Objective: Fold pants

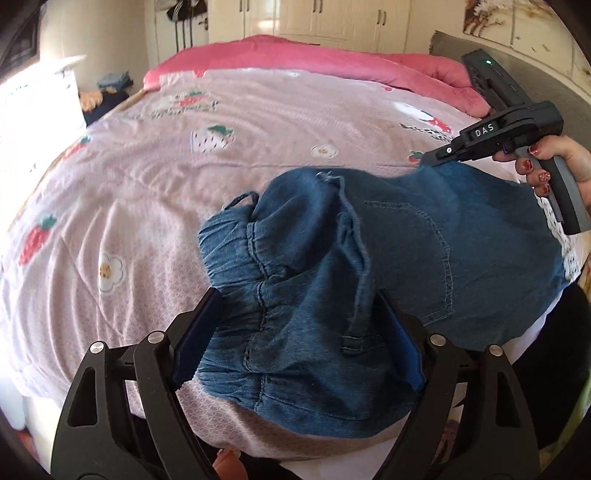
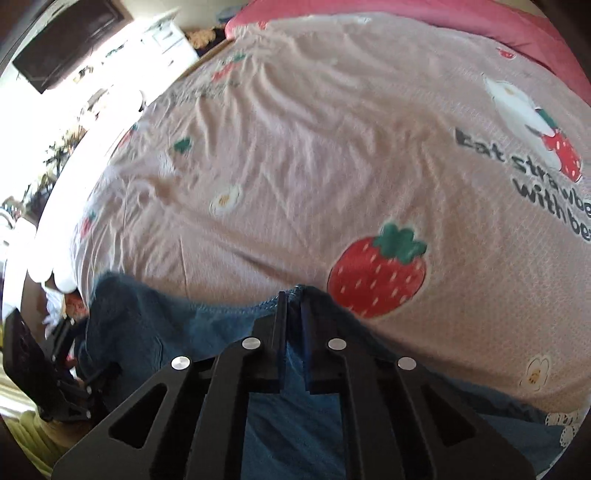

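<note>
Blue denim pants (image 1: pixel 406 251) lie bunched on the pink strawberry bedspread (image 1: pixel 184 177), elastic waistband toward me. My left gripper (image 1: pixel 299 299) is open, its jaws wide apart on either side of the waistband fabric. My right gripper (image 1: pixel 424 159) shows at the far right, held by a hand, its tip at the far edge of the pants. In the right wrist view, my right gripper (image 2: pixel 293 295) is shut on the stitched edge of the pants (image 2: pixel 166 325), with fabric pinched between its fingers.
A pink quilt (image 1: pixel 314 59) lies rolled at the bed's far end. Cream wardrobes (image 1: pixel 332 18) stand behind. The bed's near edge (image 1: pixel 258 450) is just below the pants. The left gripper (image 2: pixel 66 369) shows at the left of the right wrist view.
</note>
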Available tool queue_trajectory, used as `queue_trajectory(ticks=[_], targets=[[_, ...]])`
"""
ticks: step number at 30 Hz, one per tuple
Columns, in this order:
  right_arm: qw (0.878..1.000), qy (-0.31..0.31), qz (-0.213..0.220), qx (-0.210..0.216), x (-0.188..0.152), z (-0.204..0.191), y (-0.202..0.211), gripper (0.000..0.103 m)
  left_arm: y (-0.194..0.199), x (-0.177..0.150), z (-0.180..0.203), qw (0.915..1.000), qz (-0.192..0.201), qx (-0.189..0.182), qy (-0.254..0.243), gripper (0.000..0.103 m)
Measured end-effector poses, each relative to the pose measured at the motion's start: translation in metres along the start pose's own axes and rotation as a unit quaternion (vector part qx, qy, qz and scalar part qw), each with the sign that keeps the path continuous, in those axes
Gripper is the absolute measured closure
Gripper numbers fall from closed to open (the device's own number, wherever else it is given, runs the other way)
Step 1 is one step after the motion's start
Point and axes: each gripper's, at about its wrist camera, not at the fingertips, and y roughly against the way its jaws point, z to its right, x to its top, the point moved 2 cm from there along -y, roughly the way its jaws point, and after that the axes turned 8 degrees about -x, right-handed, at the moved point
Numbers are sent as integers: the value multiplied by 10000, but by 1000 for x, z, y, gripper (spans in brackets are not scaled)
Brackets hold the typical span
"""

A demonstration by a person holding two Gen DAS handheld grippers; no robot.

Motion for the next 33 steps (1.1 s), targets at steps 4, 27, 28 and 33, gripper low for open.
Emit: queue_trajectory(ticks=[4,27,28,33], targets=[[9998,-24,-94,-155,2,2,-20,98,-2,-3,-2,10000,-16,-14,56,24],[9640,-1808,1563,-1165,-130,185,144,49,67,70,45,9918,1123,-570,-221,14],[9634,-1890,1547,-1102,-134,191,142,49,59,78,58,9898,1116,-831,-307,14],[9610,-2215,1466,-772,-141,208,132,49,-6,103,117,9844,435,-1644,-457,14]])
